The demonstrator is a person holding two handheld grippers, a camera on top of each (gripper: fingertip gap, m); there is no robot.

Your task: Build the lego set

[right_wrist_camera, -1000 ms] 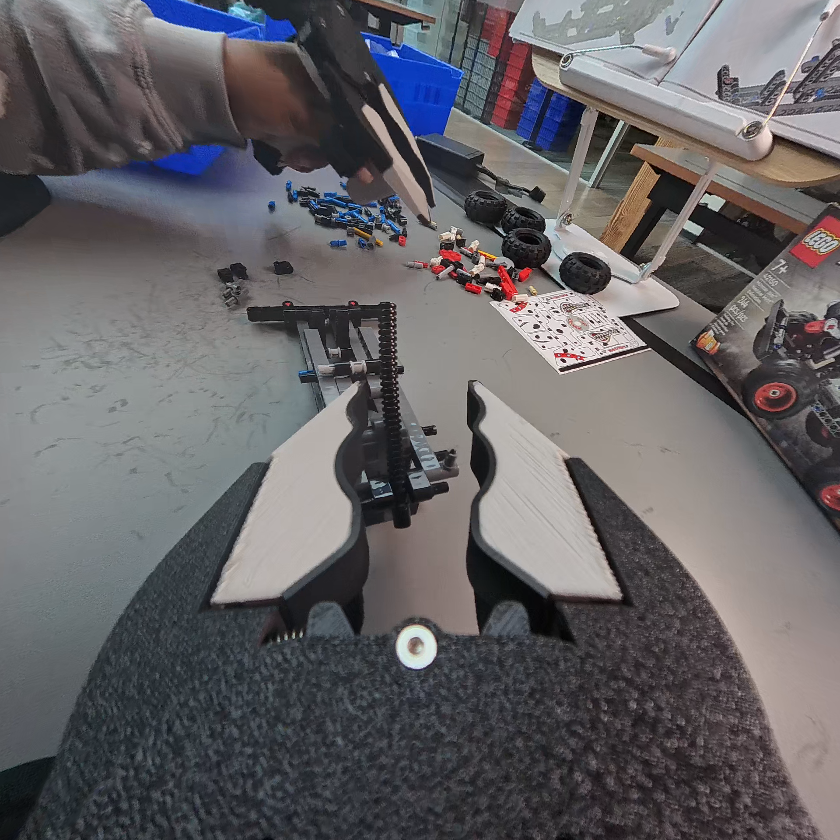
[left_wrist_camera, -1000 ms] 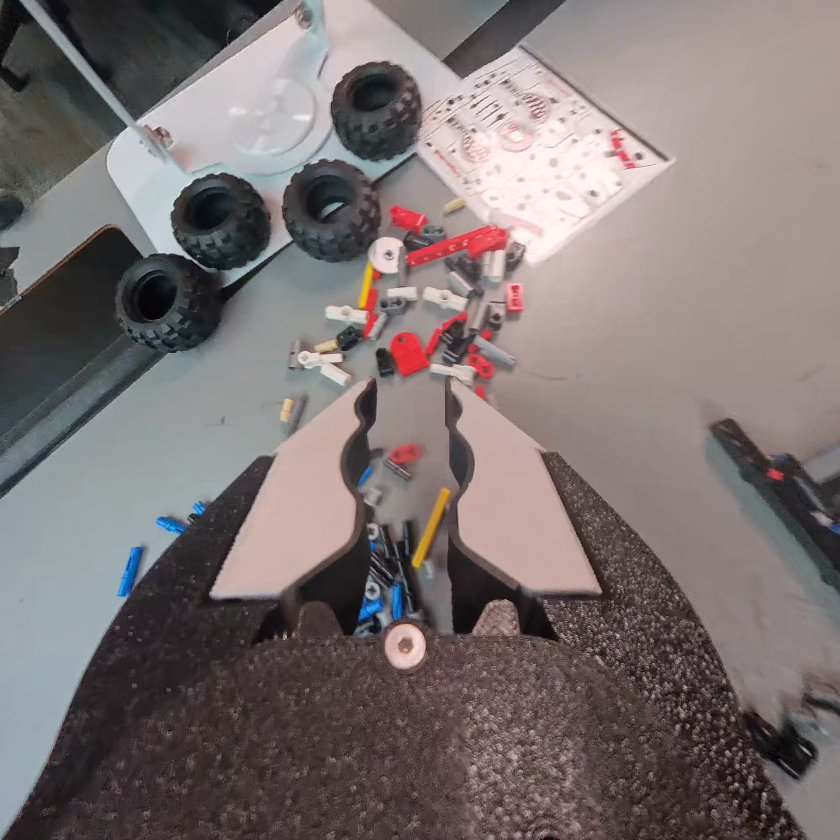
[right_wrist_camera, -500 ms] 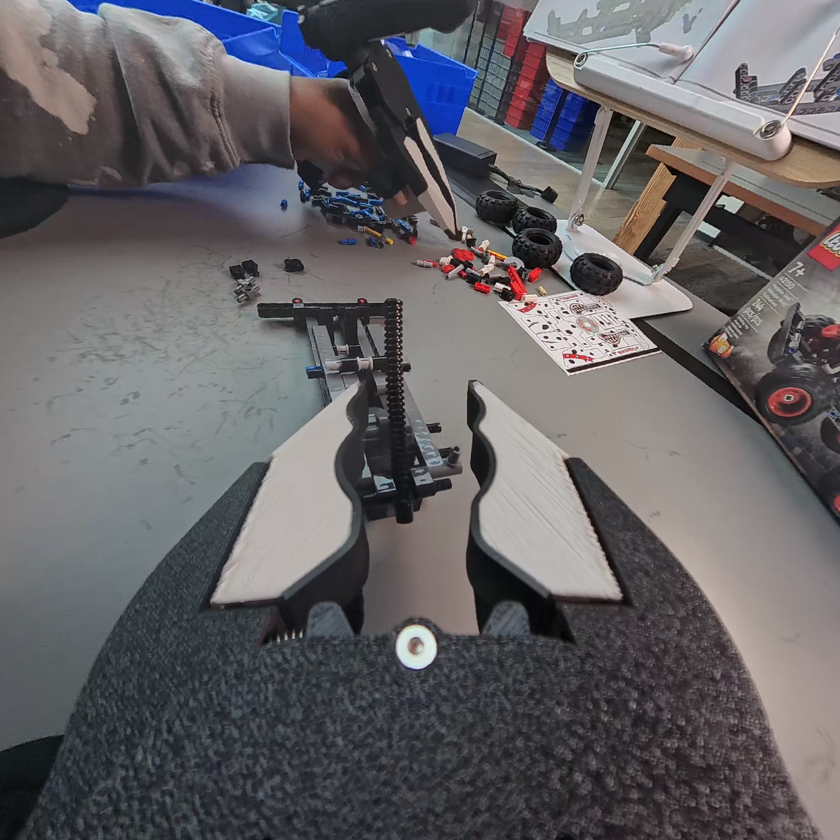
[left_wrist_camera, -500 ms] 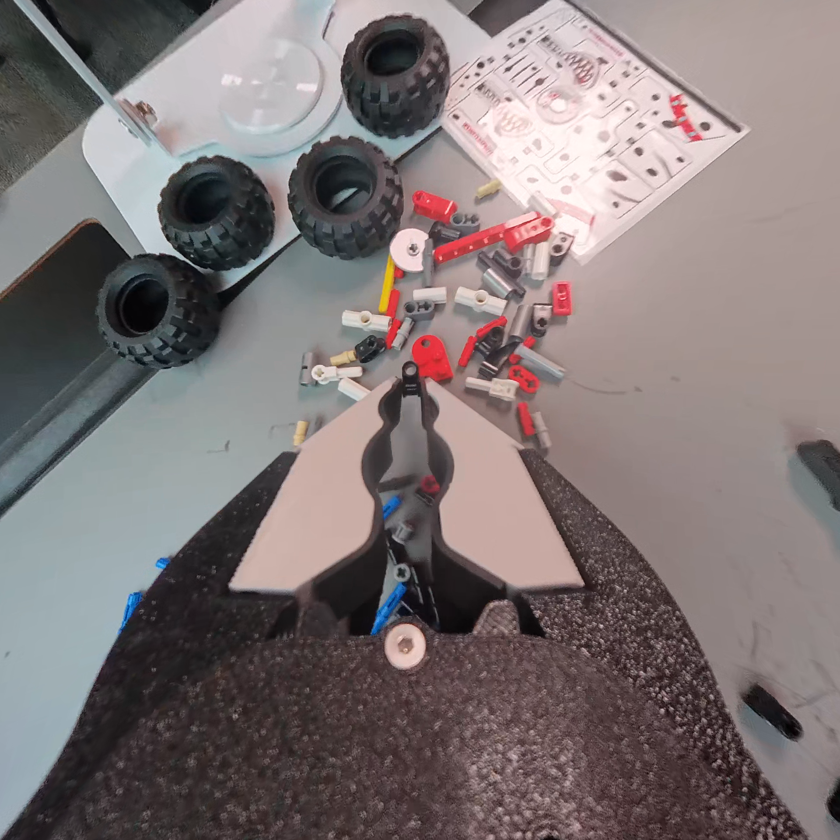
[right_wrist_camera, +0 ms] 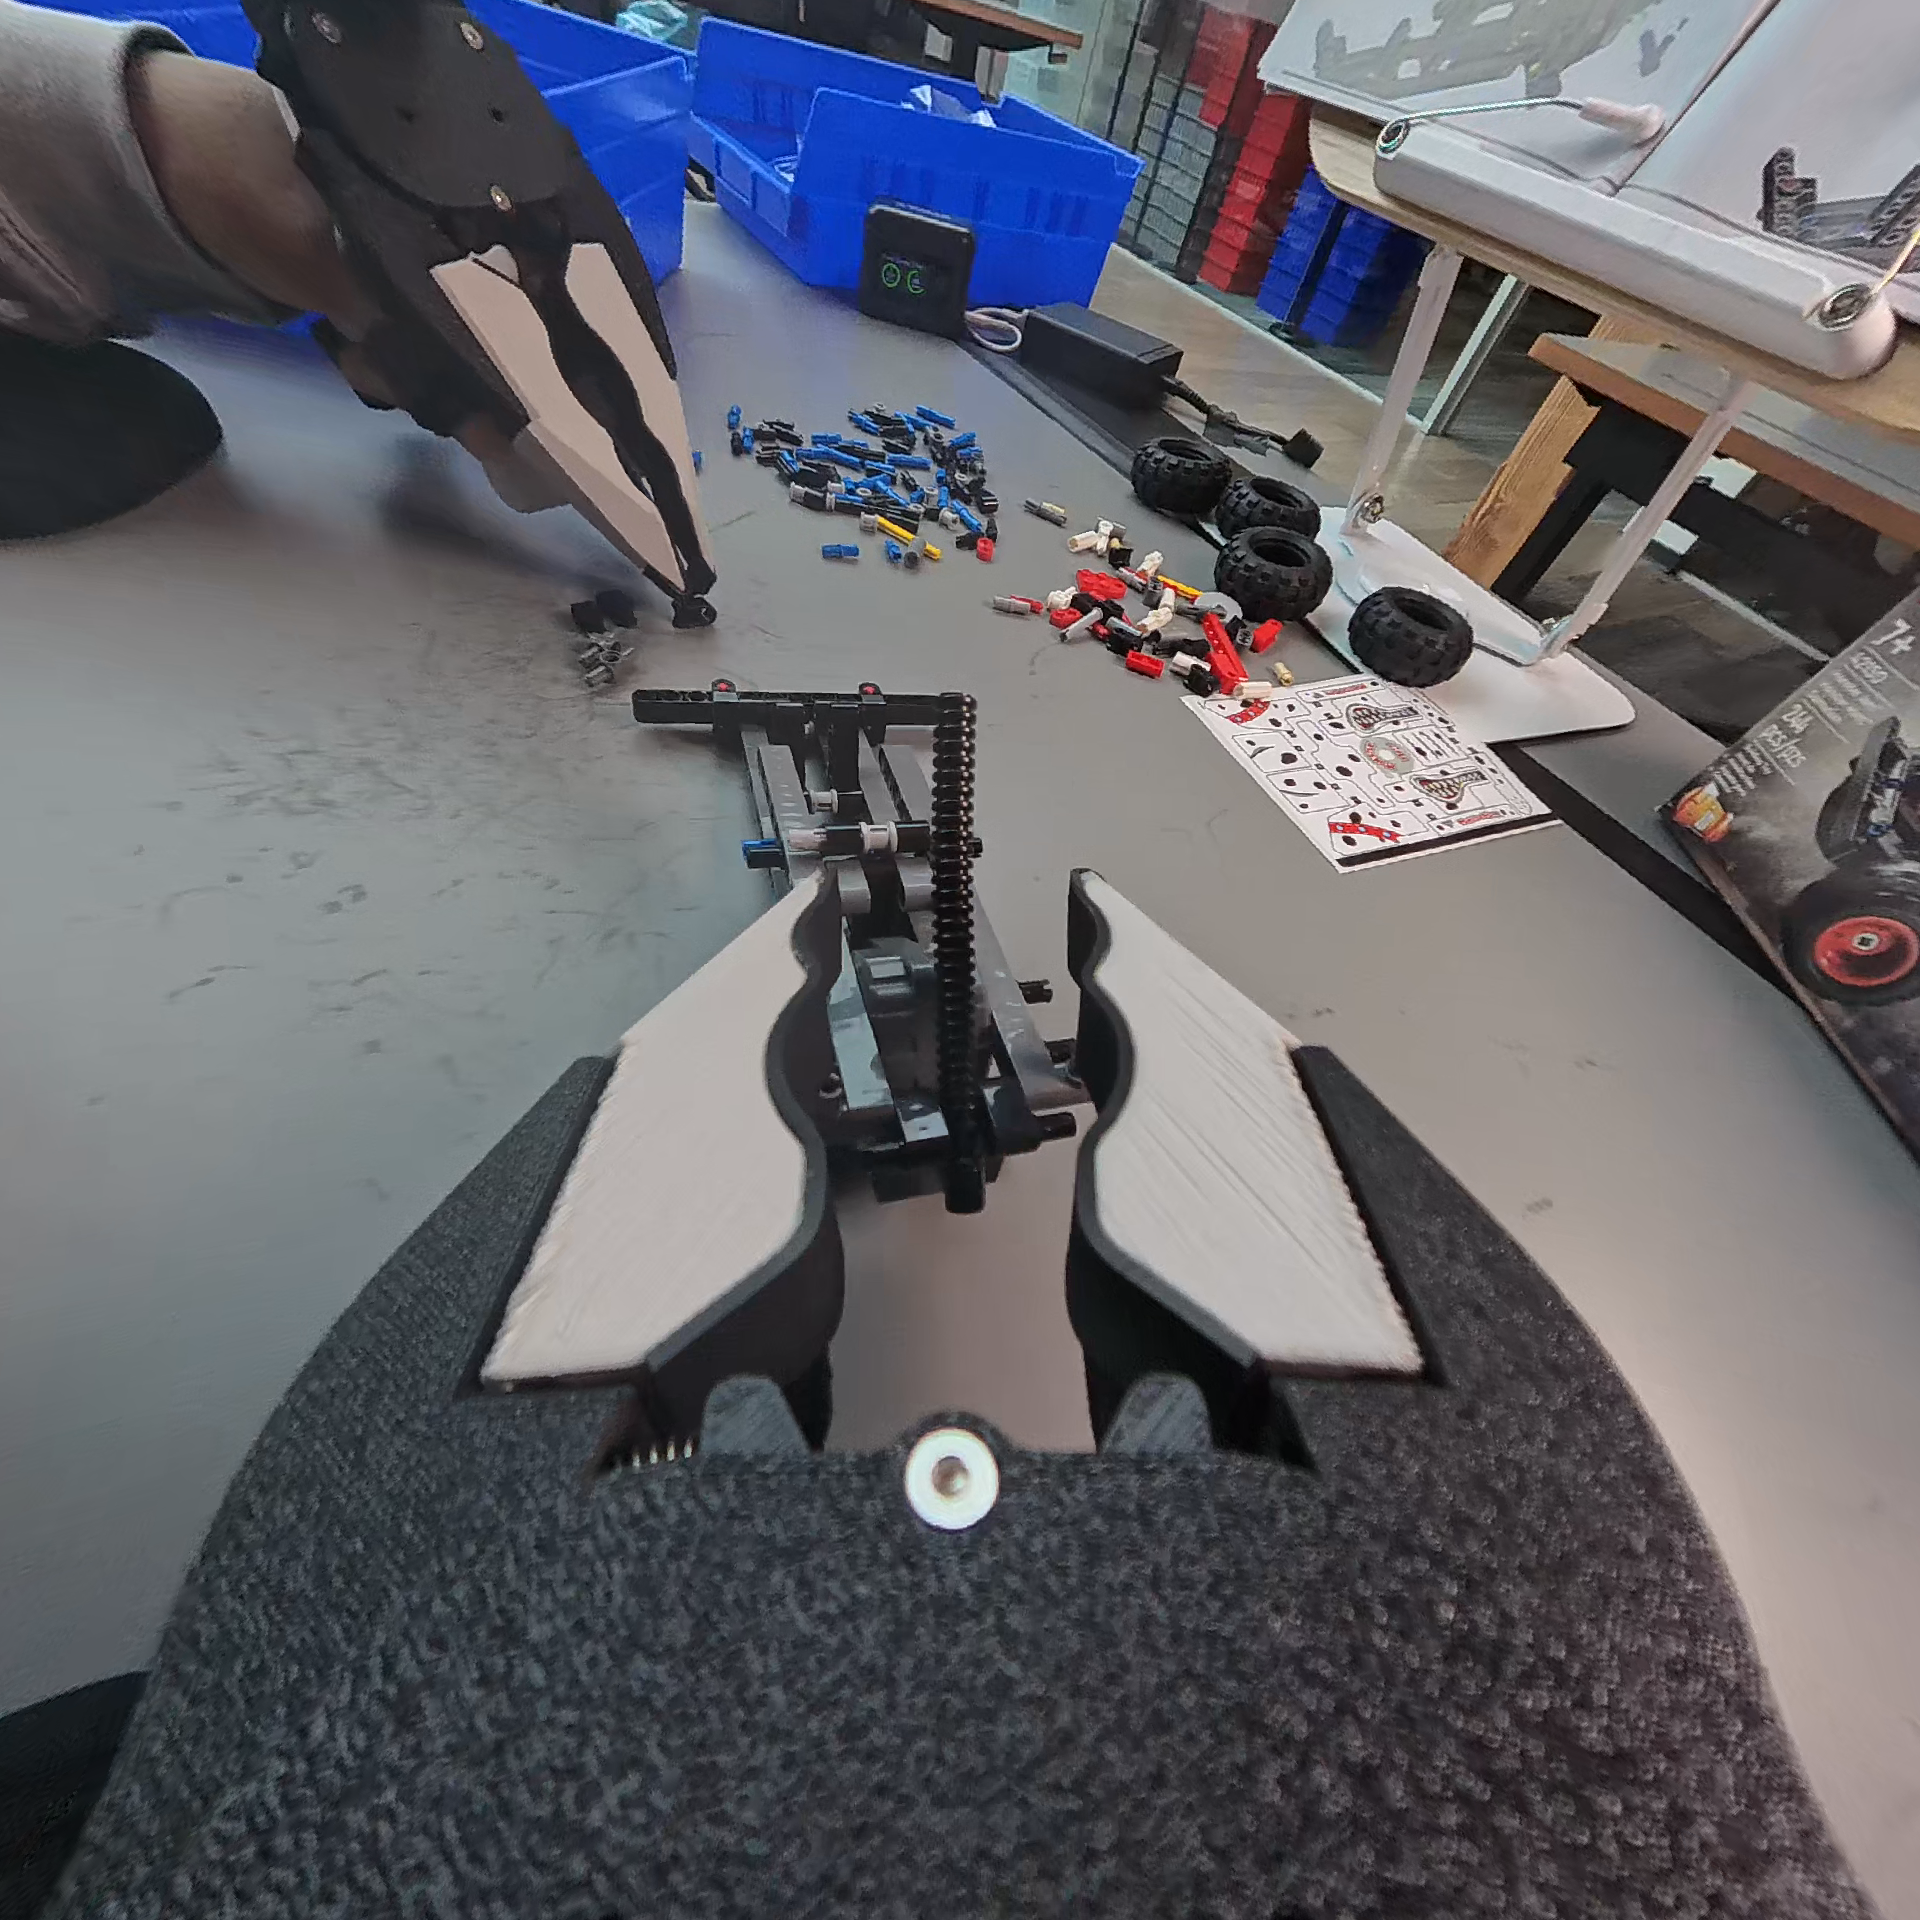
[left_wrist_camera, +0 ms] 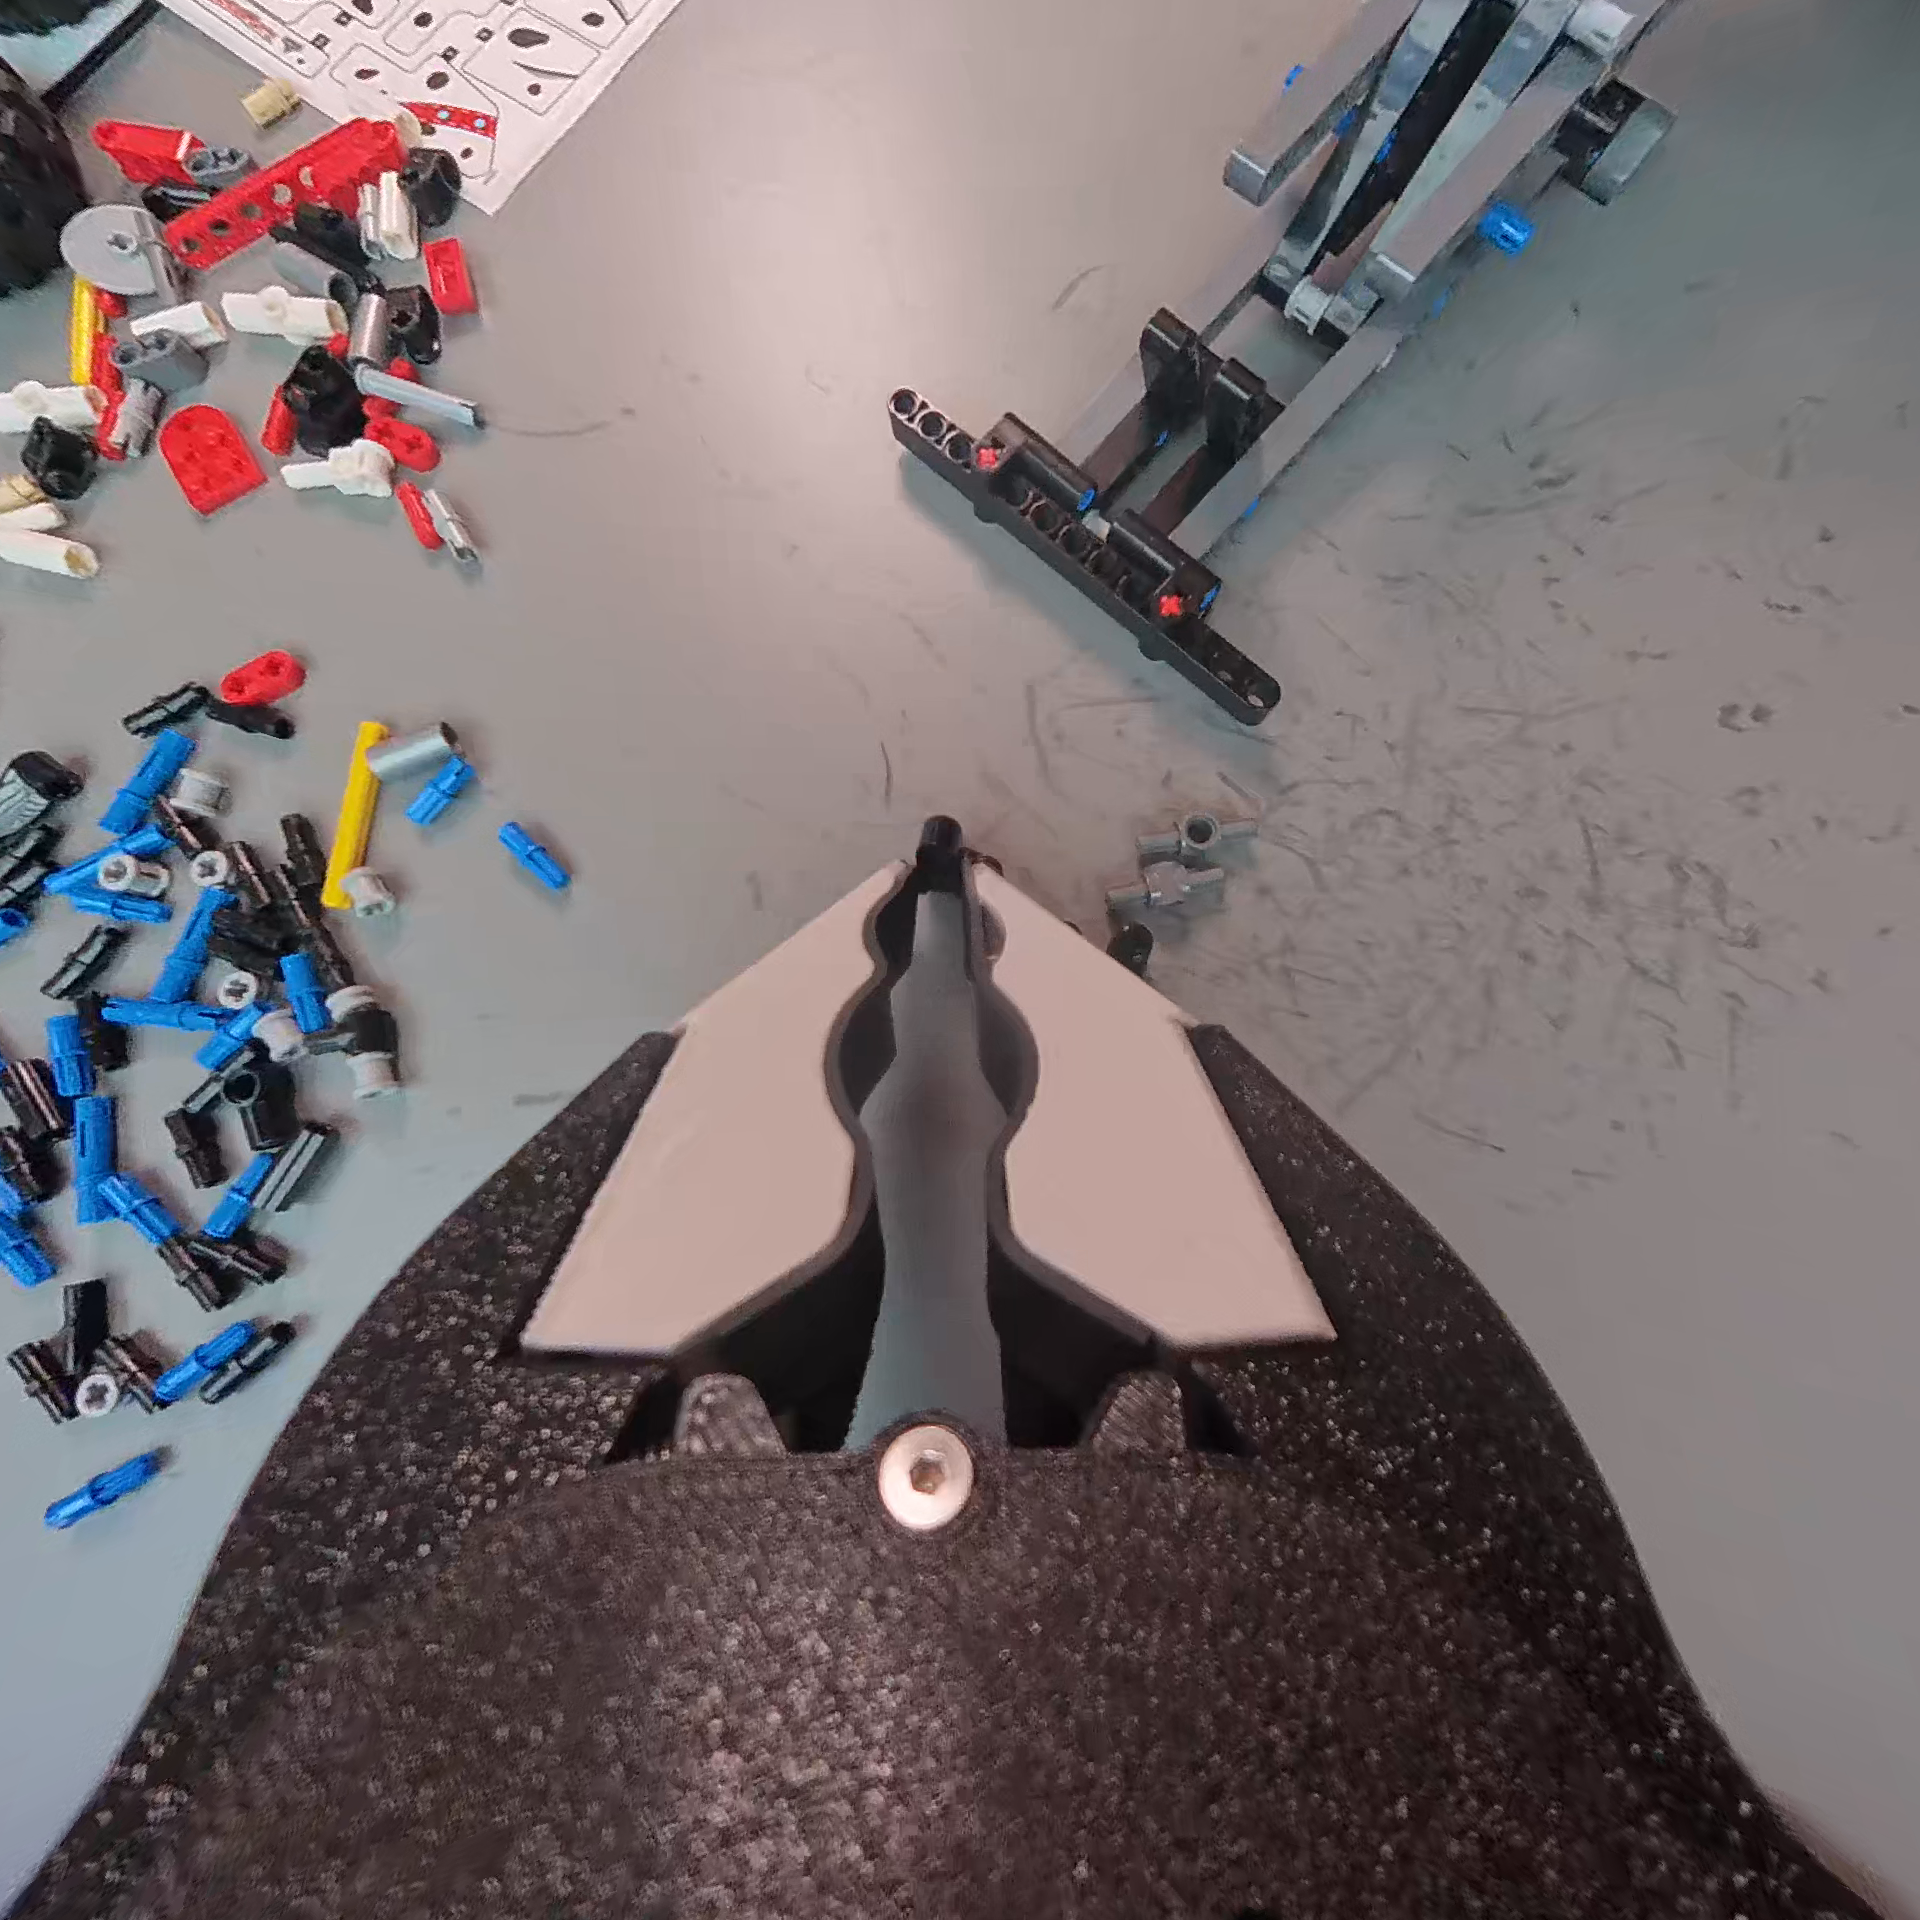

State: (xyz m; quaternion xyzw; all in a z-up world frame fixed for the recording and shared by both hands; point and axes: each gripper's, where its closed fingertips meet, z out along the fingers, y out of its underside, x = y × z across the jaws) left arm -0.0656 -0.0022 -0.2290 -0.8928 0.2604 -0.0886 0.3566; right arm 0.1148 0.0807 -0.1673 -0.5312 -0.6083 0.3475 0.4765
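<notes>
Left gripper jaws clamped on tiny black pin: light, rigid, slippery; tip-pinch. Right gripper jaws apart around chassis.

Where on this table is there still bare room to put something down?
Bare grey table lies left of the half-built frame, and between the frame and the sticker sheet. It is crowded around the blue-and-black pin pile, the red-and-white parts and the tyres.

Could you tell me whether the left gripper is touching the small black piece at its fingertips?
Touching: the left wrist view shows the left gripper closed on the small black piece.
</notes>
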